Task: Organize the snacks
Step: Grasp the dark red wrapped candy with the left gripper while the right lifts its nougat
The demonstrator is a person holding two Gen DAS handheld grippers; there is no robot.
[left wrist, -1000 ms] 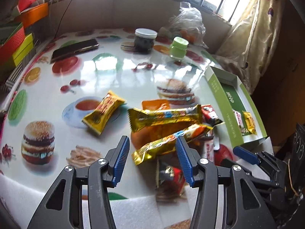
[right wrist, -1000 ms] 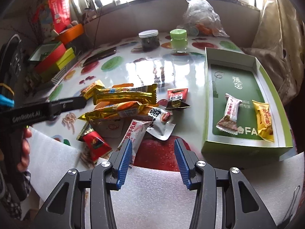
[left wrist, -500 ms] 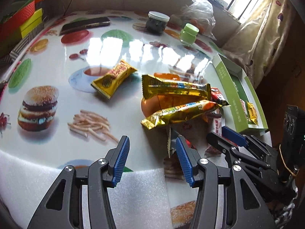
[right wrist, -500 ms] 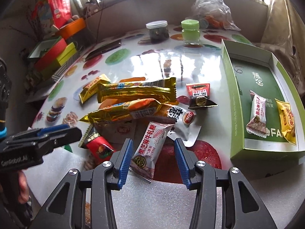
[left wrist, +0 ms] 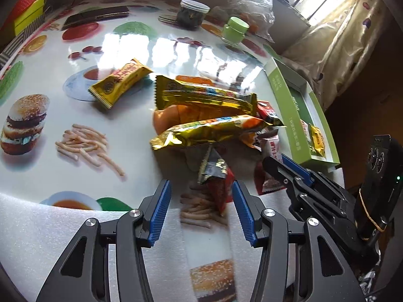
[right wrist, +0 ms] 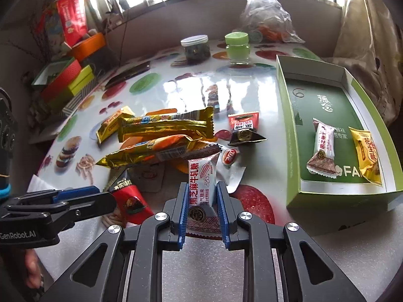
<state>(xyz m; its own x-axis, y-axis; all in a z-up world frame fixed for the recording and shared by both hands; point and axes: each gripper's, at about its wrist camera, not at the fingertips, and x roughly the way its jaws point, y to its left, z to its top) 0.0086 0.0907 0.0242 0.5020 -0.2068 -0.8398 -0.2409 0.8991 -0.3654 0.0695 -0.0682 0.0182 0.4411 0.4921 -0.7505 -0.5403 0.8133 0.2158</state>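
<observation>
- Two grippers show in both views, over a glossy surface (right wrist: 191,85) printed with burgers, fries and fruit.
- In the lower middle of the right wrist view, the right gripper (right wrist: 202,211) has its jaws closed on a white nougat packet (right wrist: 201,183) with red lettering; the blue pads press both long sides, and the packet's upper end points up the frame toward the pile.
- The left gripper (left wrist: 201,211) sits at the bottom of the left wrist view with its jaws standing moderately wide and nothing pressed between them; a red and black packet (left wrist: 217,178) lies on the surface just above the gap, near the right-hand pad.
- At mid frame in the right wrist view lies a loose pile: two long gold wafer bars (right wrist: 166,125) one above the other, a small yellow packet (right wrist: 110,123) at their left end, and a red and black triangular packet (right wrist: 244,128) to their right.
- At the right of that view stands an open green box (right wrist: 287,115), holding a white packet (right wrist: 323,148) and a yellow packet (right wrist: 366,156) side by side near its lower end.
- Toward the top of the frame stand a dark jar with a white lid (right wrist: 195,47), a green jar (right wrist: 236,47) and a clear plastic bag (right wrist: 264,17).
</observation>
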